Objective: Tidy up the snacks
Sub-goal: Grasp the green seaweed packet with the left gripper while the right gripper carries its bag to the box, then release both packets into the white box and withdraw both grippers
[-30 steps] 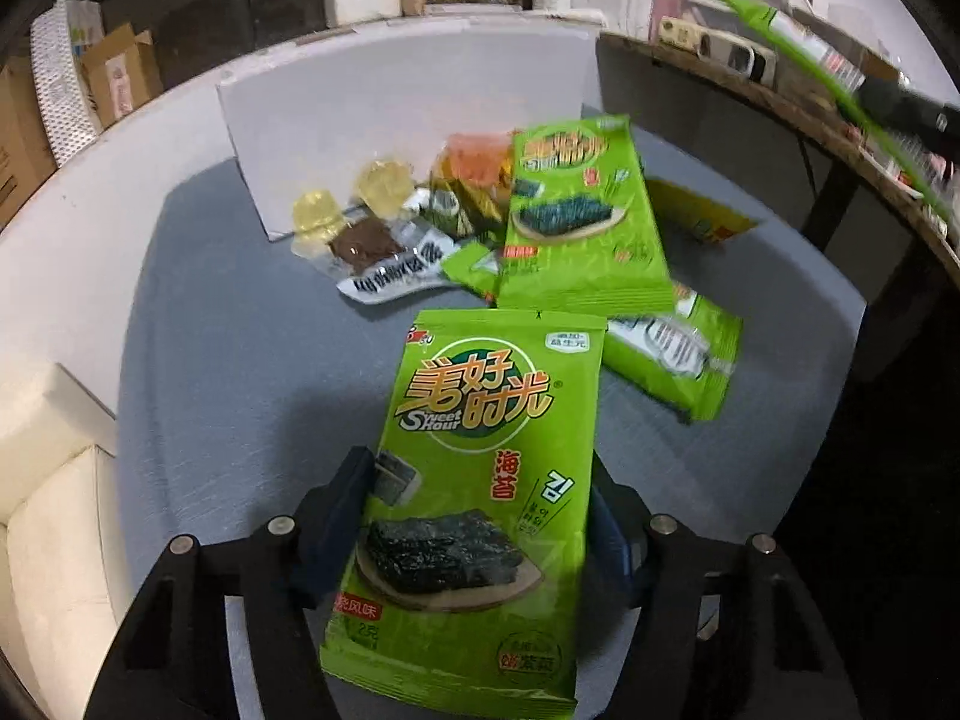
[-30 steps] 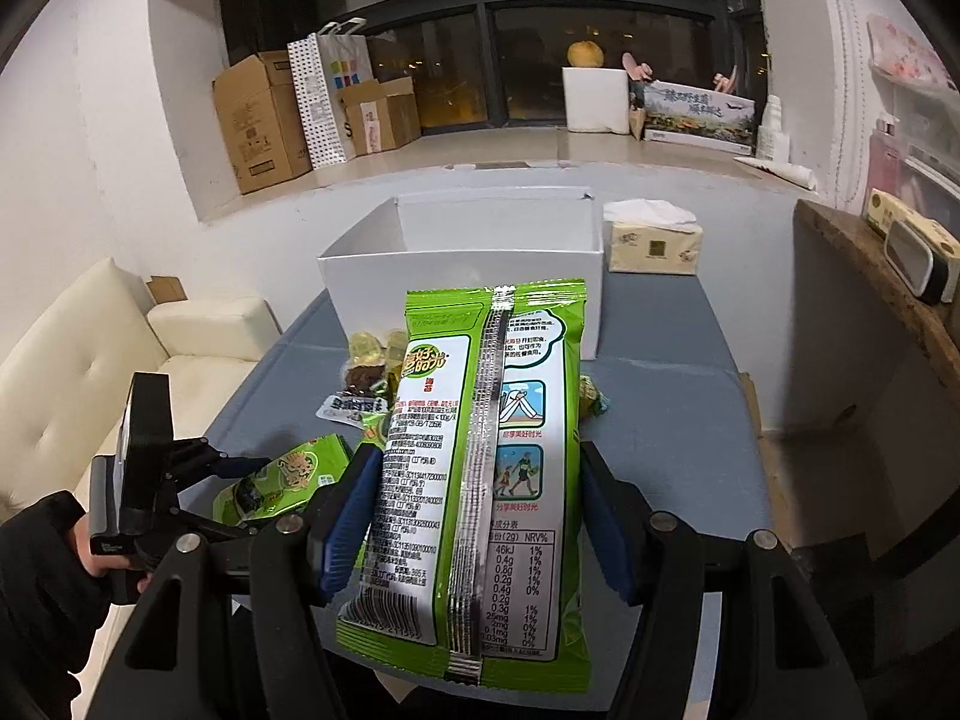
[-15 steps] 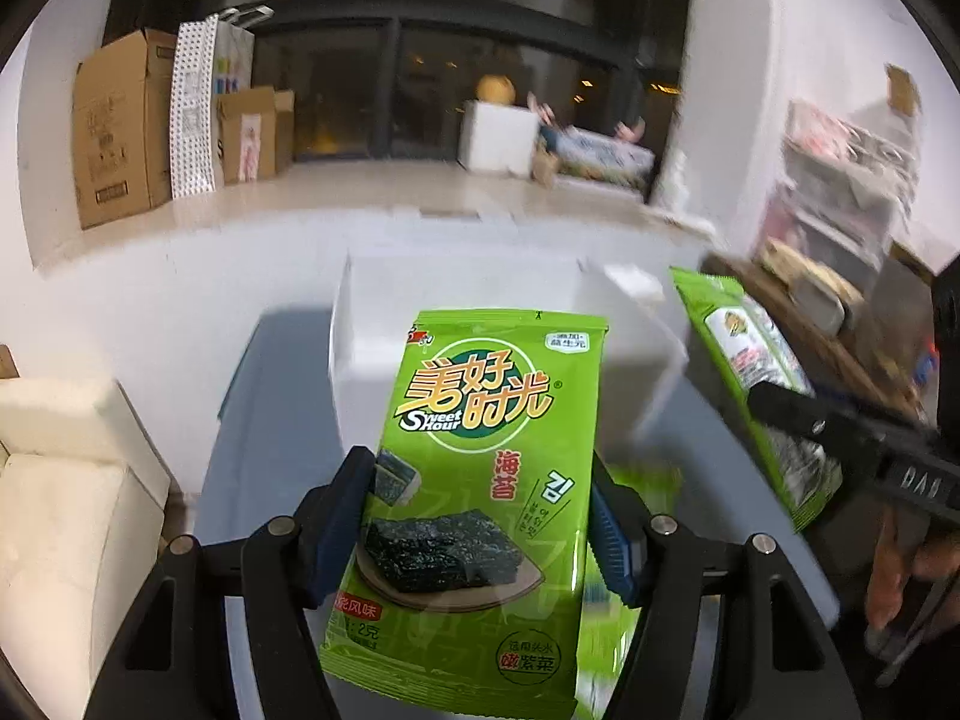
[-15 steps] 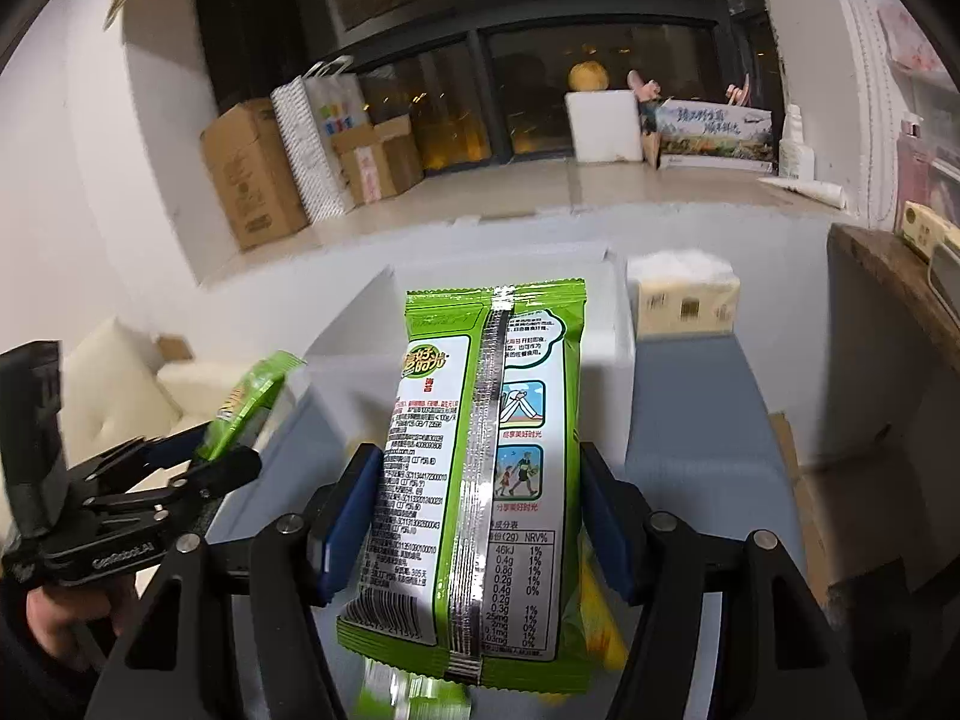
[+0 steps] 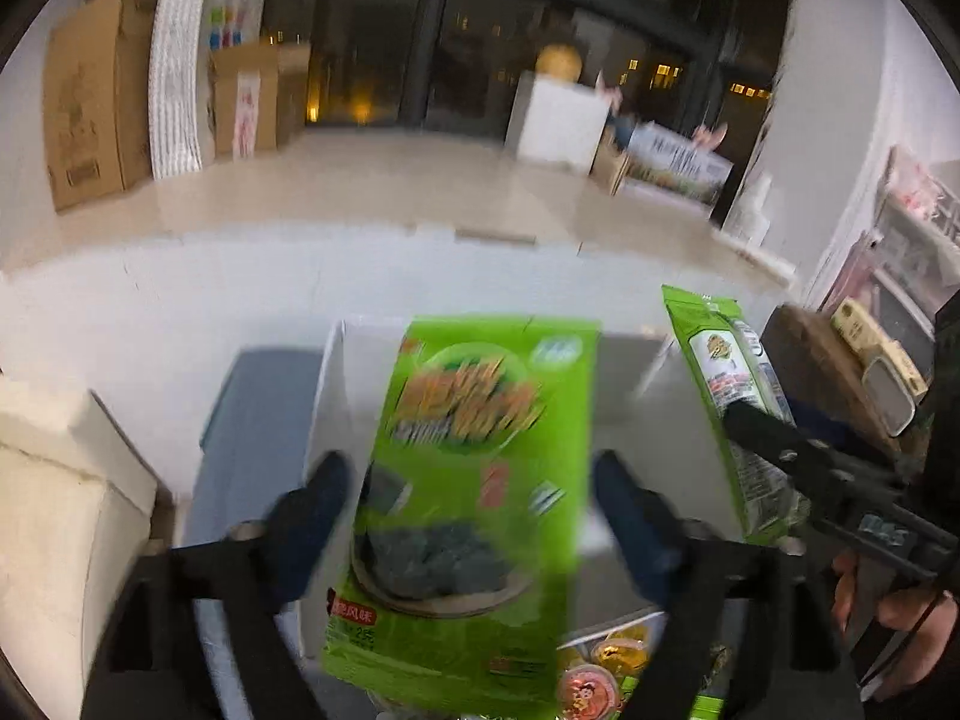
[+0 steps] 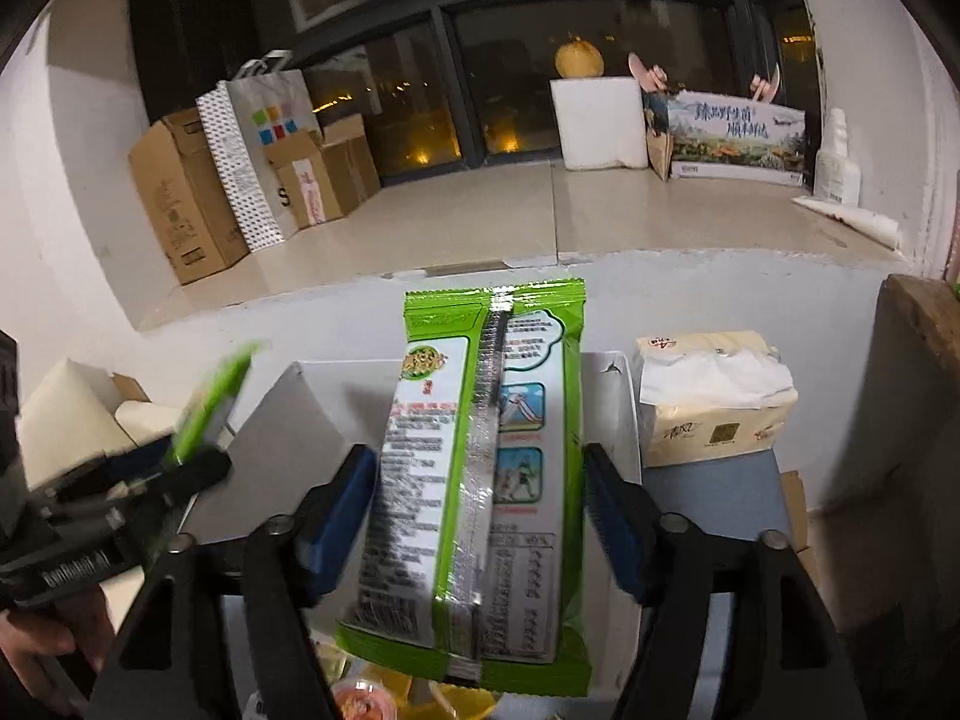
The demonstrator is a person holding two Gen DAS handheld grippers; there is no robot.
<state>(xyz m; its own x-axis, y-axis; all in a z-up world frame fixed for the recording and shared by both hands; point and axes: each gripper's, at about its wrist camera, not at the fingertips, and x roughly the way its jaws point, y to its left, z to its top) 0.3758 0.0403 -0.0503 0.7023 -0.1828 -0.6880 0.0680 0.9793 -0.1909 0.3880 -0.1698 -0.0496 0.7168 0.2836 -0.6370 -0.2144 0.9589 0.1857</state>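
Note:
In the left wrist view a green seaweed pack (image 5: pixel 468 480), blurred and tilted, is between the fingers of my left gripper (image 5: pixel 471 510), whose jaws stand wider than the pack, over the open white box (image 5: pixel 330 396). In the right wrist view a second green seaweed pack (image 6: pixel 486 480), back side up, sits between the fingers of my right gripper (image 6: pixel 480 510), with a gap at the left pad, also above the white box (image 6: pixel 276 420). Each gripper shows in the other's view, the right one (image 5: pixel 780 450) and the left one (image 6: pixel 150 480).
Small jelly cups and wrapped snacks (image 5: pixel 606 660) lie on the grey table in front of the box. A tissue pack (image 6: pixel 714 396) stands right of the box. A cream sofa (image 5: pixel 54 510) is at left, a wooden shelf (image 5: pixel 828 372) at right.
Both grippers rose from the snack pile and moved forward over the white box. Both sets of jaws have opened, and the left pack is now tilting and blurred between them.

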